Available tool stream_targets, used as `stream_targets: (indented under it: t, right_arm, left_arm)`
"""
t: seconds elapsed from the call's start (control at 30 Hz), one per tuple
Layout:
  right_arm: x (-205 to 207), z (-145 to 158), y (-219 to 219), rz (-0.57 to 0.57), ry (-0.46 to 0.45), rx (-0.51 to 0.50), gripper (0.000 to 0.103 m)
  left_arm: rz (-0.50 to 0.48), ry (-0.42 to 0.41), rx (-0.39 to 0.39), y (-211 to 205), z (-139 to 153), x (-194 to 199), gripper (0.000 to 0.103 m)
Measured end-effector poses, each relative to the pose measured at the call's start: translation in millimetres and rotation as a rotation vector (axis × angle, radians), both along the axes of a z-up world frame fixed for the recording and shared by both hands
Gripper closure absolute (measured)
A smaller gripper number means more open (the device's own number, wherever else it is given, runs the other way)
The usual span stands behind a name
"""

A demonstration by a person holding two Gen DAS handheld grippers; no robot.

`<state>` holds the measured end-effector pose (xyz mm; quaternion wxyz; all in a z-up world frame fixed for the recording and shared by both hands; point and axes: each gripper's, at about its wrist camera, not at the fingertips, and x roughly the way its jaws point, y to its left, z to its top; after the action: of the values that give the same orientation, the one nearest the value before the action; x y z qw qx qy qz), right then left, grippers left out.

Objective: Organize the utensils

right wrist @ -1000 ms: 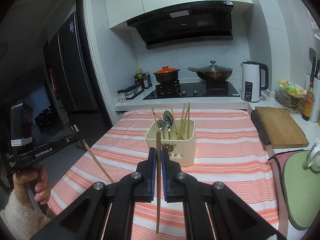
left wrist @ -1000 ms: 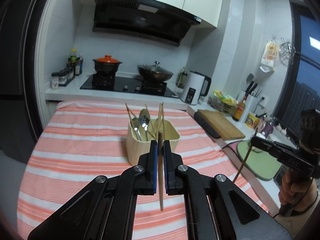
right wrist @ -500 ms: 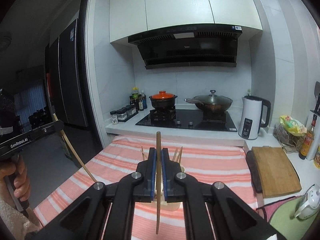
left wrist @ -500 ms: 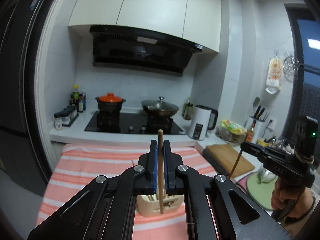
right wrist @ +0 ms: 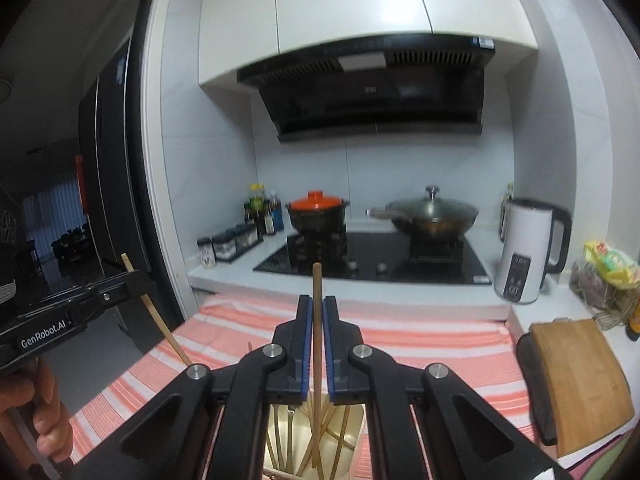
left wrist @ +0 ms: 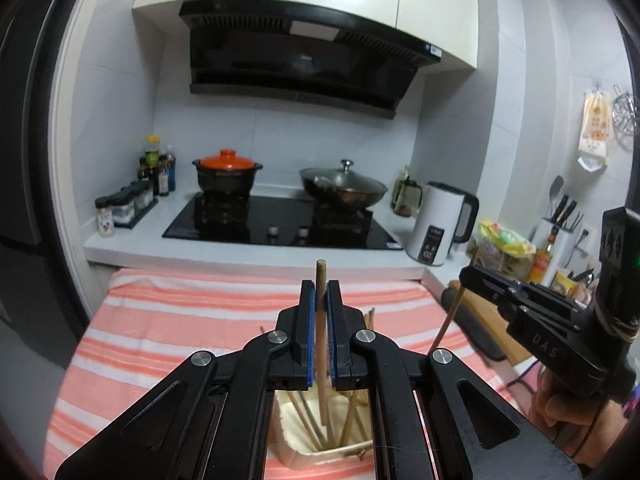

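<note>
- Above the cream utensil holder, the left tool is held with its blue pads closed on a wooden chopstick.
- This chopstick is kept upright; its lower end is seen inside the holder, among the other chopsticks standing there.
- In the right wrist view, the right tool is likewise closed on a second wooden chopstick, held upright between the pads.
- The lower end of this second chopstick is seen within the utensil holder, beside several chopsticks and a metal handle already standing in it.
- The holder is placed on the desk, which is covered by an orange-and-white striped cloth.
- In the left wrist view, the right tool is seen at the right edge, with its chopstick slanting downwards.
- In the right wrist view, the left tool is seen at the left edge, with its chopstick also slanted.
- Behind the desk, a pot with an orange lid, a lidded wok and a white kettle are located on the kitchen counter.
- A wooden cutting board is positioned to the right of the cloth.
</note>
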<state>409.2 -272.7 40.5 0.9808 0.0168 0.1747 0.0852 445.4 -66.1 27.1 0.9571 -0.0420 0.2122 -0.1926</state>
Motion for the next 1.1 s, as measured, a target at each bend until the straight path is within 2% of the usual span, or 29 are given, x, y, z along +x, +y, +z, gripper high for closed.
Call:
stream_targets:
  t: [0.2, 0.37, 0.4, 0.43, 0.47, 0.5, 0.53, 0.57, 0.6, 0.77, 0.8, 0.87, 0.93, 1.1]
  right_arm:
    - [31, -38, 1, 0.041, 0.122, -0.022, 0.098]
    - [47, -63, 4, 0.042, 0.230, -0.041, 0.097]
    - [50, -67, 4, 0.044, 0.252, -0.033, 0.097]
    - [51, -70, 3, 0.042, 0.263, -0.027, 0.096]
    - [52, -72, 3, 0.037, 0.277, -0.022, 0.093]
    - [53, -73, 2, 0.032, 0.287, -0.015, 0.088]
    - [51, -74, 0, 0.026, 0.287, -0.007, 0.071]
    - [48, -73, -2, 0.020, 0.274, 0.002, 0.049]
    - [43, -72, -5, 0.016, 0.256, 0.012, 0.043]
    - [7, -59, -13, -0.012, 0.219, 0.025, 0.041]
    - [-6, -56, -12, -0.017, 0.202, 0.013, 0.040]
    - [-30, -53, -9, -0.039, 0.193, -0.018, 0.022]
    - [-58, -51, -7, -0.059, 0.199, -0.023, 0.014]
    - [-136, -50, -2, -0.129, 0.198, -0.028, 0.008]
  left_arm:
    - [0.003, 0.106, 0.032, -8, -43, 27, 0.100]
    - [-0.024, 0.183, 0.081, -18, -67, 34, 0.099]
    - [-0.028, 0.192, 0.086, -19, -69, 34, 0.097]
    - [-0.037, 0.198, 0.087, -19, -71, 32, 0.088]
    - [-0.042, 0.200, 0.092, -19, -72, 29, 0.079]
    - [-0.037, 0.197, 0.100, -17, -72, 26, 0.051]
    - [-0.025, 0.180, 0.107, -15, -70, 19, 0.030]
    - [-0.018, 0.156, 0.110, -12, -68, 12, 0.024]
    - [-0.014, 0.138, 0.116, -10, -66, 5, 0.020]
    - [0.030, 0.105, 0.127, 5, -54, -43, 0.002]
    - [0.046, 0.098, 0.117, 9, -52, -54, 0.001]
    - [0.060, 0.088, 0.090, 15, -52, -83, 0.000]
    - [0.070, 0.086, 0.092, 18, -52, -109, 0.000]
    - [0.122, 0.109, 0.125, 17, -50, -168, 0.000]
